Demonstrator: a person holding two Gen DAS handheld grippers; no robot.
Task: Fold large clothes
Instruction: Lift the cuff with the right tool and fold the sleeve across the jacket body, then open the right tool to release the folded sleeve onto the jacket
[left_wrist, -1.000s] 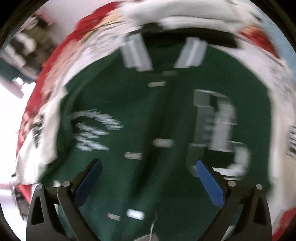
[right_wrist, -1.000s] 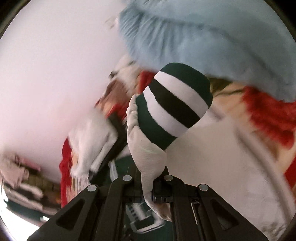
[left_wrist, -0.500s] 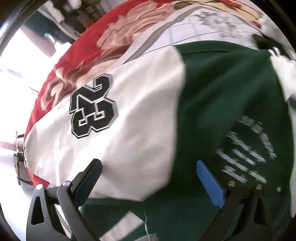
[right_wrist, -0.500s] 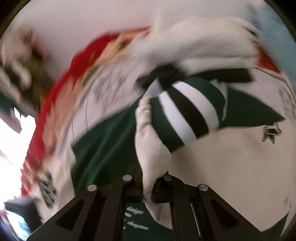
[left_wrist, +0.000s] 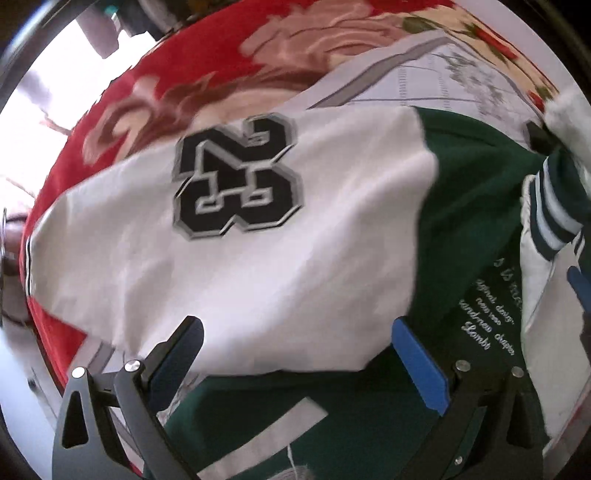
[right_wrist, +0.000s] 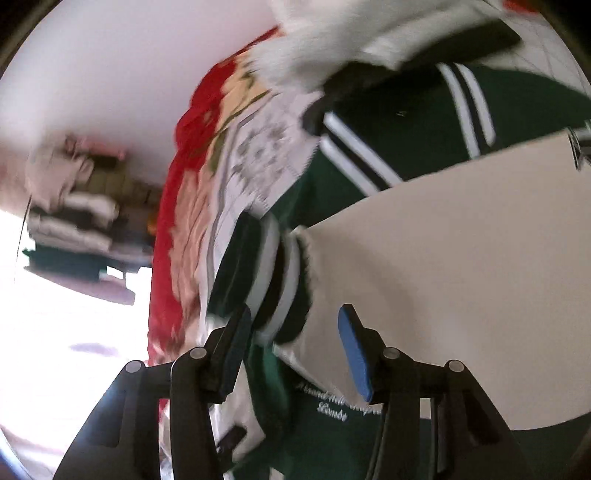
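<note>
The right gripper (right_wrist: 295, 339) has just opened, dropping the striped cuff (right_wrist: 284, 280) across the jacket (left_wrist: 472, 206) — left gripper (left_wrist: 295, 354) open, empty — one sleeve folded.

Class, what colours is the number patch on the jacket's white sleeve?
Black with grey outlining, on the number 23 patch; the left wrist view shows it best.

Both fisheye views are brightly daylit, with blown-out white glare at the left edge of each frame and a dark circular vignette bending straight lines toward the rim. Motion blur smears the red floral bedspread (left_wrist: 122, 122) and the stacked clothes (right_wrist: 77, 218). The jacket (left_wrist: 469, 199) lettering reads slightly soft.
</note>
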